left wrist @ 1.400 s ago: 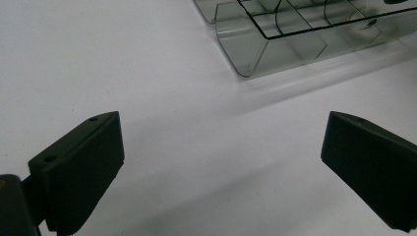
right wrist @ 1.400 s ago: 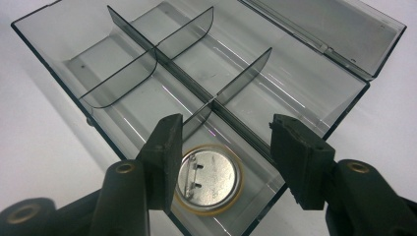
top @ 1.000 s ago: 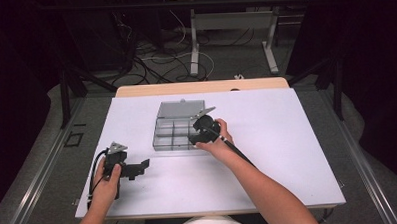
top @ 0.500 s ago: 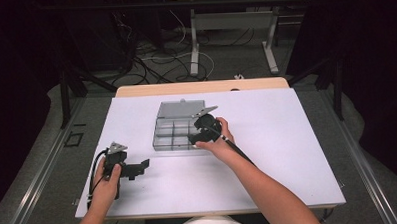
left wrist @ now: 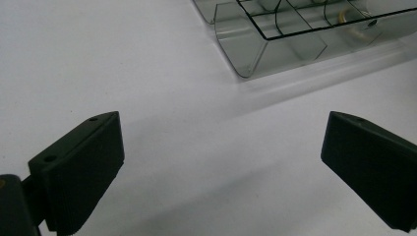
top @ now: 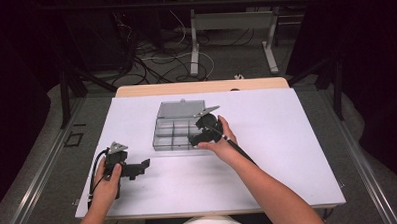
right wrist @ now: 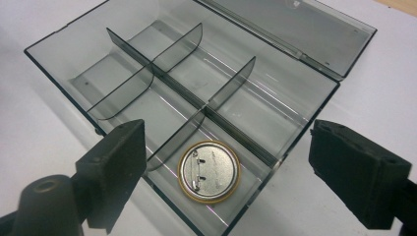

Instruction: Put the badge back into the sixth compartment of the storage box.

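A clear grey compartment box (top: pixel 173 127) lies open on the white table, its lid (right wrist: pixel 295 29) folded back. A round pin badge (right wrist: pixel 209 171) lies face down, pin side up, in the box's near right compartment. My right gripper (right wrist: pixel 226 172) hovers open just above that compartment, jaws on either side of the badge without touching it. The right gripper (top: pixel 200 134) sits at the box's right end in the high view. My left gripper (top: pixel 138 167) rests low on the table in front of the box's left corner (left wrist: pixel 246 54), open and empty.
The white tabletop (top: pixel 287 139) spreads wide to the right and front of the box. A wooden edge (top: pixel 200 87) runs along the far side. Cables and table legs (top: pixel 194 47) lie on the floor beyond.
The right gripper has shifted slightly at the box's right end. The left gripper has stayed put.
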Tool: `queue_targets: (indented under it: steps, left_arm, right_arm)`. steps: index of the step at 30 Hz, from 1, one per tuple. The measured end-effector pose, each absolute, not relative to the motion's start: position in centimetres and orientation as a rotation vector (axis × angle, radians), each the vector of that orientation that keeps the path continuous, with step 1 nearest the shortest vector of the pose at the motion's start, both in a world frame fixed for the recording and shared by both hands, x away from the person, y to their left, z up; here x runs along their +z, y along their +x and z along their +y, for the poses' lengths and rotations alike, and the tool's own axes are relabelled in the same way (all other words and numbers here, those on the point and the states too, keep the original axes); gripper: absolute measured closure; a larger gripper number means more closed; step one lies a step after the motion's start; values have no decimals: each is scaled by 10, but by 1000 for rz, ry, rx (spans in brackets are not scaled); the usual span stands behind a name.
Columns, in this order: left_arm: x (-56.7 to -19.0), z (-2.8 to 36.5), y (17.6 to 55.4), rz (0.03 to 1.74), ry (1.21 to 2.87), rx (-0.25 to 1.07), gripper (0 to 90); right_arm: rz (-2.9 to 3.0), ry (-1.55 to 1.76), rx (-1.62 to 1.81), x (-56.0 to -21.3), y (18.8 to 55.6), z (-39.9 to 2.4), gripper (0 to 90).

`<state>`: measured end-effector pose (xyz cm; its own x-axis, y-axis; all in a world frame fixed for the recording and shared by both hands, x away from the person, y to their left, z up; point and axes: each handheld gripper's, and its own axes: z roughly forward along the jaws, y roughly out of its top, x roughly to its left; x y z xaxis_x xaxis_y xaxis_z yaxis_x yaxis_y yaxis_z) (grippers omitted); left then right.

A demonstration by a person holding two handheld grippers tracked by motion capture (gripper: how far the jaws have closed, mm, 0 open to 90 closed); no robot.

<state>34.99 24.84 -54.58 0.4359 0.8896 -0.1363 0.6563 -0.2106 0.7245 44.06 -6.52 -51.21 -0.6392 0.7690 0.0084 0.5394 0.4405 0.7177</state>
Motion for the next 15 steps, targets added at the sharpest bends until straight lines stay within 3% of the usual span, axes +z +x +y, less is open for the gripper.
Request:
queue_targets:
  steps: [15]
  left_arm:
    - [-546,250,348,1304,1950,405,31]
  right_arm:
    - [2346,1198,1027,-503,433,-78,138]
